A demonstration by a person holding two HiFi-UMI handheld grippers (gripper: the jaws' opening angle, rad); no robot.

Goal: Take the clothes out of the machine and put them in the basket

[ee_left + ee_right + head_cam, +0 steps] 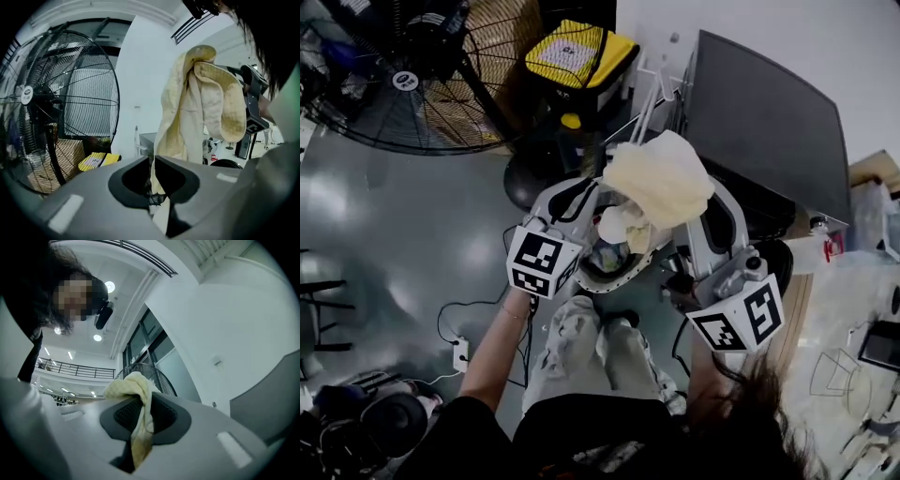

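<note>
Grey floor [394, 225] and a fan [403, 80] lie below. The cream cloth [661, 183] hangs in the air between both tools. The left tool [152, 164] is clamped on its lower edge, and the right tool [140, 404] is clamped on a bunched fold.

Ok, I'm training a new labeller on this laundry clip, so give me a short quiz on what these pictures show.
1. True or false: the left tongs and the right tongs are both shut on the yellow cloth.
2. What stands at the left of the head view? A a fan; B a ladder; C a bicycle.
3. What colour is the top of the box beside the fan?
Key: 1 true; 2 A; 3 yellow.
</note>
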